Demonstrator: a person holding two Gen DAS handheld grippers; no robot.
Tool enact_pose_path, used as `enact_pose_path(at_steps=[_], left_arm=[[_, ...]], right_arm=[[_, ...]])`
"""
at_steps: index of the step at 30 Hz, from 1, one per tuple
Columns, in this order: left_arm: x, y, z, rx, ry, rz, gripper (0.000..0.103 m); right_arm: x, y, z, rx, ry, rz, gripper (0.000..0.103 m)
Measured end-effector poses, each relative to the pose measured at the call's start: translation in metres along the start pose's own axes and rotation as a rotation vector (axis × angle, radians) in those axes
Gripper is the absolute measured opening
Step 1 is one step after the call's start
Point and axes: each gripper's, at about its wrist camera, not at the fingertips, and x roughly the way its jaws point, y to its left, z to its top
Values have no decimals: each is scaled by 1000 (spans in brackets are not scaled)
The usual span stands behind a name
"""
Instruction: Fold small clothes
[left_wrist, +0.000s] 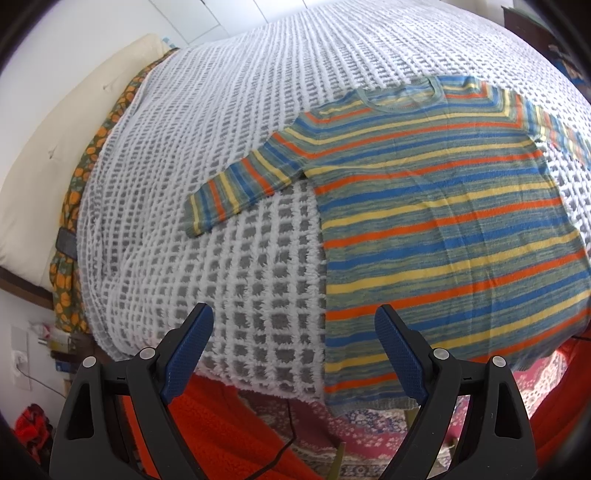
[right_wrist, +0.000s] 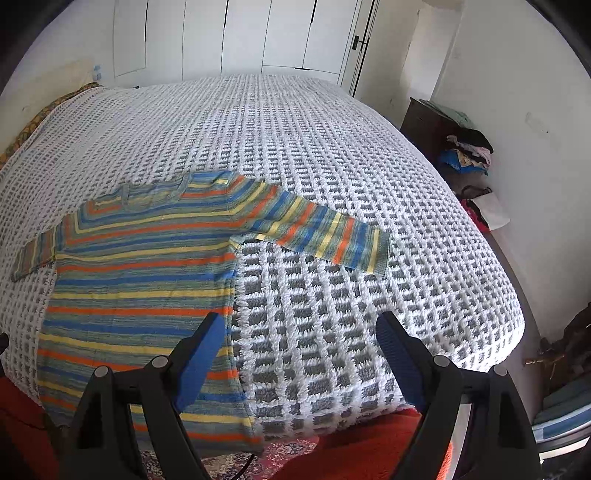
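A striped sweater (left_wrist: 443, 206) in blue, orange, yellow and green lies flat, face up, on a bed, with its hem hanging over the near edge. In the left wrist view one sleeve (left_wrist: 243, 184) stretches out to the left. My left gripper (left_wrist: 293, 321) hovers open above the sweater's left side seam, holding nothing. The right wrist view shows the same sweater (right_wrist: 144, 280), with the other sleeve (right_wrist: 325, 232) reaching right. My right gripper (right_wrist: 299, 325) is open over the right side seam, empty.
A white and grey waffle blanket (right_wrist: 295, 147) covers the bed. A cream pillow (left_wrist: 55, 147) and an orange-patterned cloth (left_wrist: 74, 192) lie at the left edge. Red fleece (left_wrist: 207, 424) and a patterned rug (left_wrist: 369, 435) are below. A dark cabinet with piled clothes (right_wrist: 465, 151) stands at the right.
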Motion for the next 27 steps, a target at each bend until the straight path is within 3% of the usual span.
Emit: enact_pose_path(at_steps=[2, 6, 11, 13, 15, 21, 27], left_arm=[[2, -1, 0, 2, 5, 2, 90], [4, 1, 0, -6, 11, -1, 90], [12, 11, -2, -48, 34, -3, 90], [16, 14, -2, -62, 50, 0, 90], [20, 16, -2, -73, 60, 7, 90], [32, 8, 5, -64, 93, 6, 90], [30, 1, 9, -43, 83, 8, 91]], right_arm=[[5, -2, -1, 3, 1, 14, 83], [44, -24, 6, 31, 36, 141, 84], [114, -98, 29, 97, 22, 91, 84], [131, -122, 42, 84, 30, -61, 84], [122, -127, 55, 19, -47, -161, 84], [78, -112, 79, 69, -116, -78, 84], [60, -86, 83, 64, -136, -56, 84]])
